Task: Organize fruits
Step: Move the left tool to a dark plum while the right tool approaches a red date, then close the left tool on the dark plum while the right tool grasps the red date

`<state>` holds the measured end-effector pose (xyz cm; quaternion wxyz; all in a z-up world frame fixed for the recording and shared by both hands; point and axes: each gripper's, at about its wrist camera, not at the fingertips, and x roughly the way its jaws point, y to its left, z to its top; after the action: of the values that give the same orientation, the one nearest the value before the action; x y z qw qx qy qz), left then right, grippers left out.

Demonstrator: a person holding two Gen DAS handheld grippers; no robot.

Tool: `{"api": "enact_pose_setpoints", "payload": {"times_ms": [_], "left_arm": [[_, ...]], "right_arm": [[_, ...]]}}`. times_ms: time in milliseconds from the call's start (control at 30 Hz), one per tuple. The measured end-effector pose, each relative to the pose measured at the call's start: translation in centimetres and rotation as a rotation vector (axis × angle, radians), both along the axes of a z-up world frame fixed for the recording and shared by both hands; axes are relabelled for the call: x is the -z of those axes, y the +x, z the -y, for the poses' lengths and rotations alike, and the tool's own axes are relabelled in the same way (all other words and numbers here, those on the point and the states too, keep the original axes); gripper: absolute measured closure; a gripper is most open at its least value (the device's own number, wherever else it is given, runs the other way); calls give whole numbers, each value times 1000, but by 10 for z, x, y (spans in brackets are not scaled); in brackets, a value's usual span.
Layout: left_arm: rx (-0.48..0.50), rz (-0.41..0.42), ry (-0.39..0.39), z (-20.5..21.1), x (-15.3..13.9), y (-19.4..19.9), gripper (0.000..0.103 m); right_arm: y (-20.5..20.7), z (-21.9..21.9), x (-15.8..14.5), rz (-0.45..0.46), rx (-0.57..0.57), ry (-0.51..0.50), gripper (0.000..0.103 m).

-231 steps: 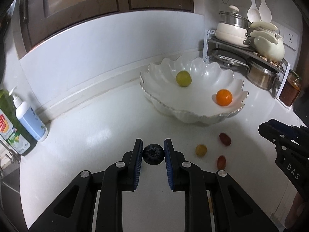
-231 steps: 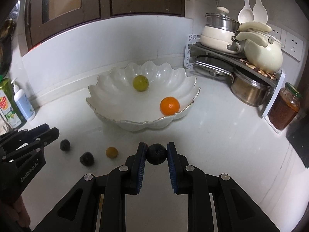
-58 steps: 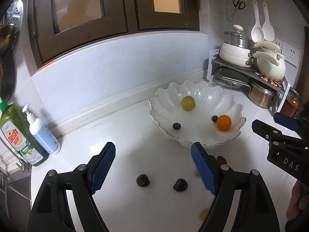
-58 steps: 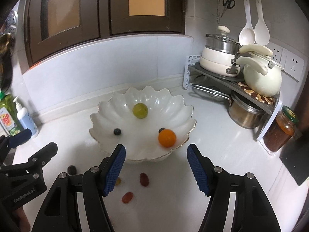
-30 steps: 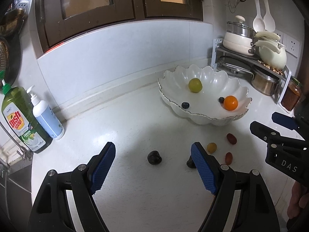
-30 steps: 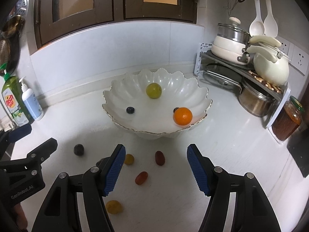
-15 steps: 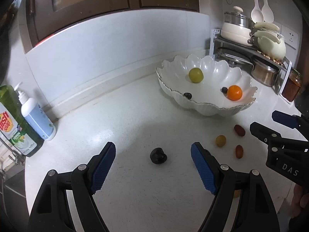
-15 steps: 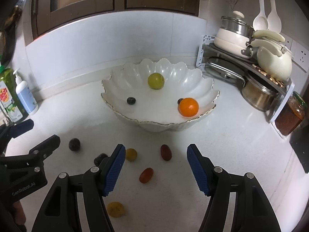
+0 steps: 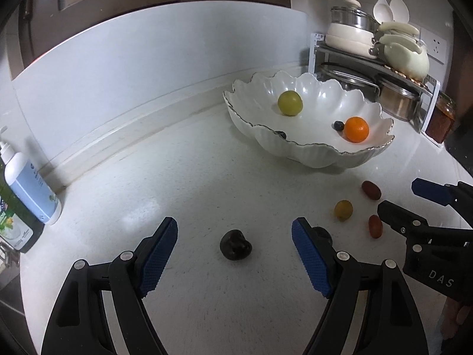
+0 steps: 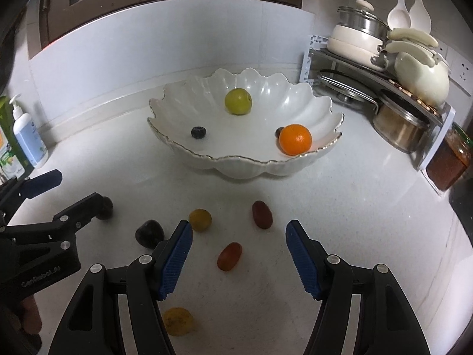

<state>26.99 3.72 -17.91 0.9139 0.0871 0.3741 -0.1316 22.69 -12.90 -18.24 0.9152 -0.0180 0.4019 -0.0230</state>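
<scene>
Left gripper (image 9: pixel 235 233), jaws spread wide and empty, low over the white table (image 9: pixel 183 177); a dark wrinkled fruit (image 9: pixel 235 245) lies on the table between the blue pads (image 9: pixel 158 254), touching neither. A second dark fruit (image 9: pixel 322 233) sits just behind the right-hand pad, partly hidden.

Right gripper (image 10: pixel 238 233), jaws likewise wide apart and holding nothing; a red oval fruit (image 10: pixel 229 256) lies between its pads. Nearest the camera, a yellow fruit (image 10: pixel 178 321) rests beside the left finger. Beyond the pads lie a yellow-brown round fruit (image 10: pixel 200 219) and a dark red oval fruit (image 10: pixel 262 214), slightly apart from each other.

Middle distance: a white scalloped bowl (image 10: pixel 245 168) stands on the table. Inside it, a green round fruit (image 10: pixel 238 101) lies toward the far wall, an orange (image 10: pixel 295 139) near the right rim with a small dark berry (image 10: pixel 279 132) touching it, and another blueberry (image 10: pixel 198 132) toward the left.

Far left: a white pump bottle (image 10: pixel 29 139) beside a green bottle (image 9: pixel 17 224), against the wall. Far right: a metal rack (image 10: pixel 381 88) carrying cream pots (image 10: pixel 354 40) and a kettle (image 10: pixel 421 78), with a steel pot (image 10: pixel 399 124) beneath and a jar (image 10: pixel 449 162) at its end.
</scene>
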Motion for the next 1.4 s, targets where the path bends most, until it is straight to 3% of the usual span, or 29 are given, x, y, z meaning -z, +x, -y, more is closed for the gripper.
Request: {"api": "enact_pose_setpoints", "payload": {"times_ms": [300, 633, 833, 1067, 1333, 1400], "left_arm": [[30, -30, 12, 1, 15, 7, 35], [27, -72, 8, -2, 29, 15, 44], [29, -93, 3, -3, 36, 19, 47], [23, -115, -7, -5, 42, 21, 49], [27, -130, -8, -3, 46, 23, 57], [26, -135, -4, -3, 47, 23, 63]], "right_arm": [[3, 1, 16, -29, 11, 13, 37], [7, -6, 30, -56, 3, 24, 45], [7, -7, 34, -69, 4, 23, 58], [6, -6, 40, -83, 5, 33, 61], [4, -5, 43, -85, 5, 46, 71], [4, -5, 43, -83, 4, 50, 75]]}}
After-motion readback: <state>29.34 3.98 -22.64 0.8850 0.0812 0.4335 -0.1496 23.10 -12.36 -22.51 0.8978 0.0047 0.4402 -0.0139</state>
